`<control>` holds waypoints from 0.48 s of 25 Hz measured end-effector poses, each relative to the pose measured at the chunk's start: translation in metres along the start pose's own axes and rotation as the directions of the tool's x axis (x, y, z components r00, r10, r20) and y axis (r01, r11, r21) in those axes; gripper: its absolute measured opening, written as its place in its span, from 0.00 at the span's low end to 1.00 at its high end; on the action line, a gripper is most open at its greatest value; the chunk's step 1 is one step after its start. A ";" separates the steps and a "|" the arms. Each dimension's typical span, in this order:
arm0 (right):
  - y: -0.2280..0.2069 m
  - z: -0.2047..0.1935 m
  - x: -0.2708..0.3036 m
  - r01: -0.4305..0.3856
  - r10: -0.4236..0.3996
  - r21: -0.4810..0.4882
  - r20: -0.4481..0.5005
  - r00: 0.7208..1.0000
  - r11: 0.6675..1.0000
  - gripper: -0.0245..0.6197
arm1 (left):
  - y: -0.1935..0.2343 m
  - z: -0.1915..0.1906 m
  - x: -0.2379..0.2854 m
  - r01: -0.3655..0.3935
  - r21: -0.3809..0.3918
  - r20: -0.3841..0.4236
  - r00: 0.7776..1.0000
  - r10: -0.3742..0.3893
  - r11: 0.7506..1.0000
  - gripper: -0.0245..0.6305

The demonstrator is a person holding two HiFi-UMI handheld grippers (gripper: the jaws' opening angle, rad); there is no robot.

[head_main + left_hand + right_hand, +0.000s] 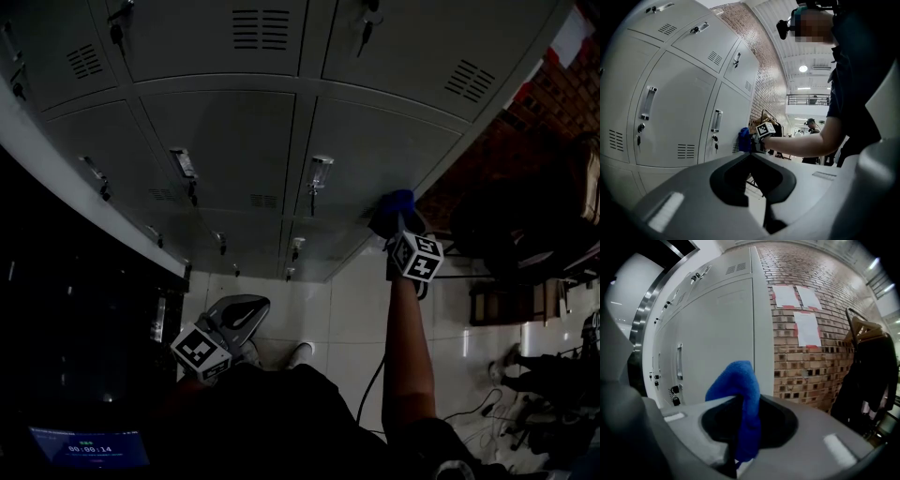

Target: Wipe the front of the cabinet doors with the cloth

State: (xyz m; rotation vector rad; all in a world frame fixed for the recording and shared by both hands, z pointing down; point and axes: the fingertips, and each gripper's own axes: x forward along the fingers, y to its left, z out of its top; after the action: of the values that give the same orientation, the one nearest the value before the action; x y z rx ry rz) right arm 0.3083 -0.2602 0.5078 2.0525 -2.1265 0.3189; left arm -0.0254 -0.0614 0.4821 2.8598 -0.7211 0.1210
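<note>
Blue cloth, one piece, fills the middle of the right gripper view, pinched between the jaws of the right gripper with a fold standing up above them and a tail hanging below. From the head view, which is dark, that gripper reaches out on a bare arm and holds the cloth at the right edge of the grey metal cabinet, on the door nearest that edge; whether the cloth touches the door is hard to tell. Doors sit in several rows, each with one handle and one set of vent slots, and the top and bottom rows are cut off by the frame. One left gripper hangs low near the person's body, well apart from the cabinet, its jaws closed together on nothing. Beyond the cabinet's right edge stands a brick wall with three sheets of paper, and a dark coat hangs at the far right.
</note>
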 end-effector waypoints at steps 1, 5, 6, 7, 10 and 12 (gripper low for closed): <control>-0.005 -0.001 -0.001 0.009 -0.009 0.003 -0.001 1.000 1.000 0.14 | -0.001 -0.001 0.001 0.001 0.000 0.002 1.000 -0.001 1.000 0.04; -0.019 -0.003 -0.004 0.027 -0.027 0.011 0.002 1.000 1.000 0.14 | -0.002 -0.005 0.003 0.004 -0.002 -0.007 1.000 -0.004 1.000 0.04; -0.020 -0.003 -0.005 0.028 -0.028 0.014 0.003 1.000 1.000 0.14 | -0.002 -0.007 0.003 0.004 -0.003 -0.011 1.000 -0.004 1.000 0.04; -0.019 -0.003 -0.006 0.027 -0.027 0.017 0.005 1.000 0.999 0.14 | -0.002 -0.008 0.003 0.002 -0.005 -0.014 1.000 -0.002 1.000 0.04; -0.002 -0.003 -0.012 -0.007 0.007 0.026 0.019 1.000 1.000 0.14 | -0.001 -0.010 0.001 -0.002 -0.012 -0.018 1.000 0.001 1.000 0.04; 0.022 -0.005 -0.017 -0.049 0.048 0.027 0.027 0.998 0.998 0.14 | 0.000 -0.011 0.001 -0.003 -0.014 -0.018 1.000 0.003 1.000 0.04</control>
State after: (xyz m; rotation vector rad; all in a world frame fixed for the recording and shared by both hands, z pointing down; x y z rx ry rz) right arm 0.2873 -0.2424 0.5069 2.0341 -2.2021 0.3314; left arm -0.0251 -0.0594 0.4926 2.8411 -0.7199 0.1410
